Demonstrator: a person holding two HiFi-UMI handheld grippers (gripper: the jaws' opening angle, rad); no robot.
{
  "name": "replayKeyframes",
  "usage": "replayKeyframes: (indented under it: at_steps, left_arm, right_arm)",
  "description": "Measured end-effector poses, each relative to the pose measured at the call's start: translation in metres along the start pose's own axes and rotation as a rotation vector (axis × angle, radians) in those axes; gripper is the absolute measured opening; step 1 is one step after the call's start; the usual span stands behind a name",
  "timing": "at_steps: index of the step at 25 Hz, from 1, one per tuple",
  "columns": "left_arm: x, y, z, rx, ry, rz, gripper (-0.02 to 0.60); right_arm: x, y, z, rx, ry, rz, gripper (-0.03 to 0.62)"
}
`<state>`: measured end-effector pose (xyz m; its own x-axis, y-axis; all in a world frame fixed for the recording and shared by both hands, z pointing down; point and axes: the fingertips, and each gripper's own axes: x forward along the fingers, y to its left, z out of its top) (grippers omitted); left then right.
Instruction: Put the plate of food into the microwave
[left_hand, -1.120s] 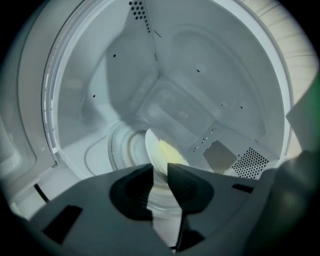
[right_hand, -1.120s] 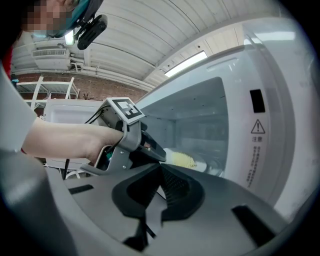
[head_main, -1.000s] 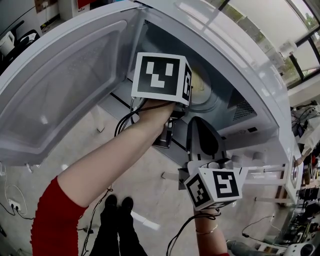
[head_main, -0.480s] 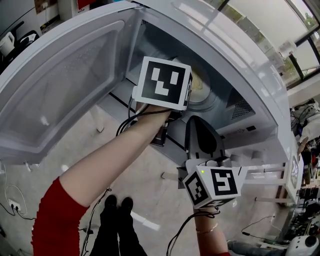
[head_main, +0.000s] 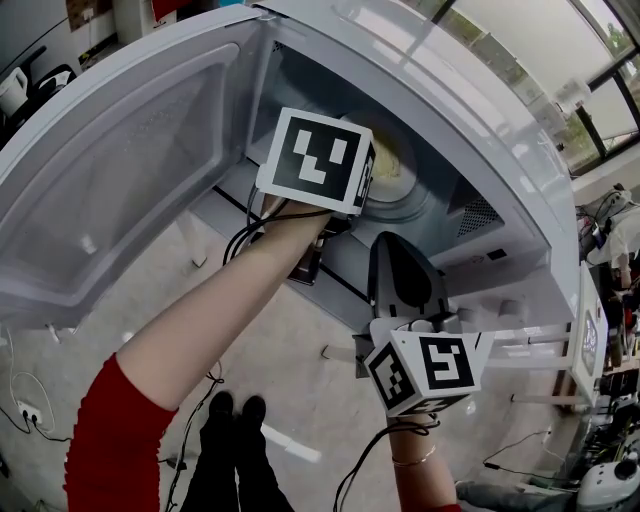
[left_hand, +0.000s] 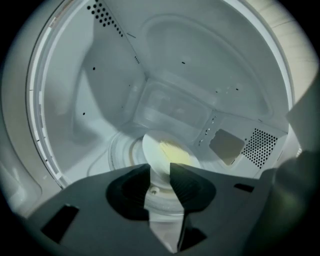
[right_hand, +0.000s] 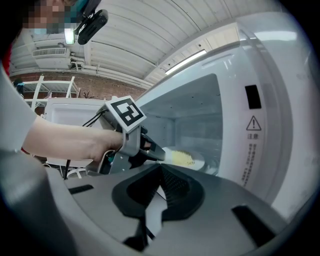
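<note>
The left gripper (left_hand: 160, 172) is reaching into the microwave (head_main: 470, 110), and its jaws are opening, the plate's near rim just between the tips. The plate (left_hand: 167, 152) sits flat near the middle of the glass turntable (left_hand: 120, 150). My call: let the jaws spread fully clear of the rim, then pull straight back and level so nothing drags the plate off centre. The right gripper (right_hand: 159, 170) waits outside, tips together on nothing. Count: one plate, one heap of yellow food (left_hand: 175, 150), one microwave with its door (head_main: 120, 170) wide open, two grippers.
</note>
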<state>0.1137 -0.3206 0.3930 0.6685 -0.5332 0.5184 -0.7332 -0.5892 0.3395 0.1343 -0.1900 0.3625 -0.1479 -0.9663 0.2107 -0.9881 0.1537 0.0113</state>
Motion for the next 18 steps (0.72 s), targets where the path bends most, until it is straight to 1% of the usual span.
replayKeyframes:
  at_steps: [3, 8, 15, 16, 18]
  left_arm:
    - [0.0010, 0.0000, -0.0024, 0.004, 0.032, 0.002, 0.118]
    - [0.0011, 0.0063, 0.0034, 0.080, 0.005, 0.053, 0.126]
    - [0.0000, 0.0093, -0.0002, 0.106, 0.014, 0.078, 0.136]
    - [0.0002, 0.0082, -0.0013, 0.111, 0.014, 0.076, 0.138]
    - [0.0025, 0.0004, -0.0012, 0.121, 0.001, 0.046, 0.141]
  right_arm:
    - [-0.0012, -0.0020, -0.0020, 0.004, 0.004, -0.004, 0.014]
    - [-0.0024, -0.0029, -0.0030, 0.003, 0.006, -0.003, 0.014]
    - [-0.0007, -0.0037, -0.0047, 0.004, 0.011, -0.001, 0.014]
    - [-0.0004, -0.0034, -0.0047, 0.004, 0.011, 0.000, 0.014]
    - [-0.0001, -0.0027, -0.0032, 0.002, 0.007, 0.006, 0.014]
